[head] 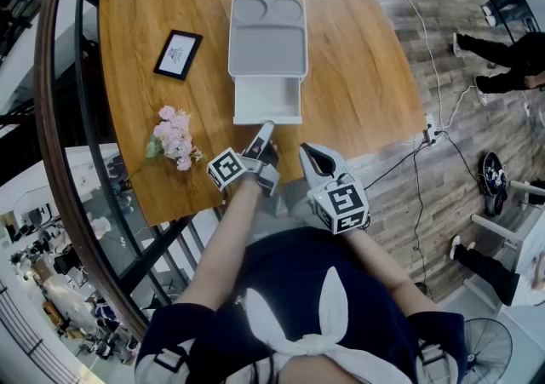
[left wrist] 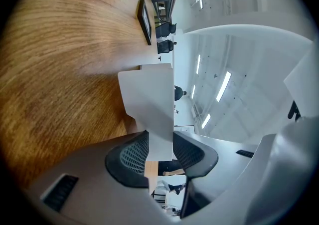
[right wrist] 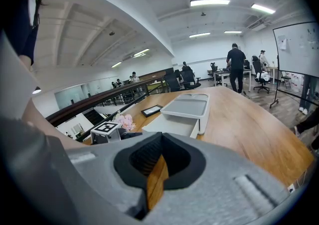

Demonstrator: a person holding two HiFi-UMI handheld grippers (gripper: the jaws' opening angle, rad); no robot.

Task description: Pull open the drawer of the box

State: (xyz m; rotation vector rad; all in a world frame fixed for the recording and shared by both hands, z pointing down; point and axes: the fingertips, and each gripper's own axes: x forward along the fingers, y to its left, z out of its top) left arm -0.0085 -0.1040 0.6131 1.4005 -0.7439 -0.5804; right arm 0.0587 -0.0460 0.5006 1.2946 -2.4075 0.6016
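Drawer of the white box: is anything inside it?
The pulled-out white plastic drawer shows only its bare floor; any part still under the white box is hidden.

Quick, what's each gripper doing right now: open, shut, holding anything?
Left gripper: shut on the front of the drawer.
Right gripper: shut, holding nothing.

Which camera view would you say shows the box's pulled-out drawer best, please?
The head view: it looks down on the whole drawer, pulled out of the box. The right gripper view shows it obliquely; the left gripper view shows only its white front clamped in the left gripper.
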